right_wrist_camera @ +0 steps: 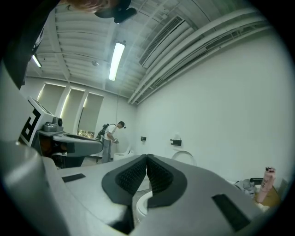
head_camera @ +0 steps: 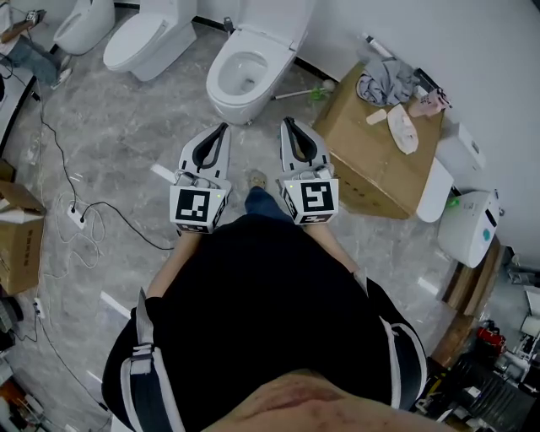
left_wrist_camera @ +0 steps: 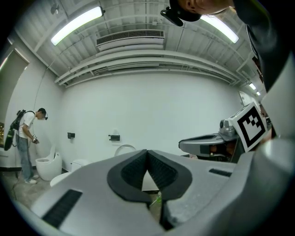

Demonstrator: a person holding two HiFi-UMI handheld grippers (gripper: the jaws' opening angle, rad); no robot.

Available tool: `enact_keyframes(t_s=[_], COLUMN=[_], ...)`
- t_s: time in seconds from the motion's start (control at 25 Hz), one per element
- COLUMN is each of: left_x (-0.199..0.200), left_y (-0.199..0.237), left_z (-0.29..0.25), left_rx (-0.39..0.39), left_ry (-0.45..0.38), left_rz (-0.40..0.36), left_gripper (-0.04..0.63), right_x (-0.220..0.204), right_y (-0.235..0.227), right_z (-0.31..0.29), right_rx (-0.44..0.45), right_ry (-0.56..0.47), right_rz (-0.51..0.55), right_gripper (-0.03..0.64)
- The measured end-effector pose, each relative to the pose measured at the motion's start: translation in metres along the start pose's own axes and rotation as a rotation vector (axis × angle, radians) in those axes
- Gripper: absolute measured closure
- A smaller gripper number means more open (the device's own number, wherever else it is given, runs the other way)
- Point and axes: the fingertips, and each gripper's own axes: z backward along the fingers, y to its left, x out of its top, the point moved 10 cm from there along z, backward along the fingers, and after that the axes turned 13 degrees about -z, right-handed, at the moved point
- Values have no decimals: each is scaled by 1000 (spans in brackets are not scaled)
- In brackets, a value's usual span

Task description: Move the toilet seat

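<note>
Person's black shirt (head_camera: pixel 261 295) fills the bottom of the head view. Left tool (head_camera: pixel 223 128) is closed, with nothing between its jaws. Just ahead of both tool tips stands the toilet (head_camera: pixel 228 97), and the toilet seat (head_camera: pixel 274 18) seems raised at its far side. Right tool (head_camera: pixel 288 123) is also closed and empty. To its right sits a cardboard box (head_camera: pixel 371 160).

Open floor (head_camera: pixel 253 145) up to toilet (head_camera: pixel 245 76), cardboard box (head_camera: pixel 371 160) close right — cable (head_camera: pixel 135 226) (loose) left
</note>
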Motion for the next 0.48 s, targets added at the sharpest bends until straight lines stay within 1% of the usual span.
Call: enact_keyframes(t_s=[0.24,0.48], left_x=[-2,-8], left_y=[20,39], left_z=[-59,-116], left_rx=[30,67], left_ry=[56,51], left_rz=[39,38], left_gripper=[588,588], right_x=[7,9], right_y=[-43,-82], right_z=[-59,-112], right_rx=[40,83], right_ry=[33,55], right_rz=[-3,0], right_gripper=[594,594])
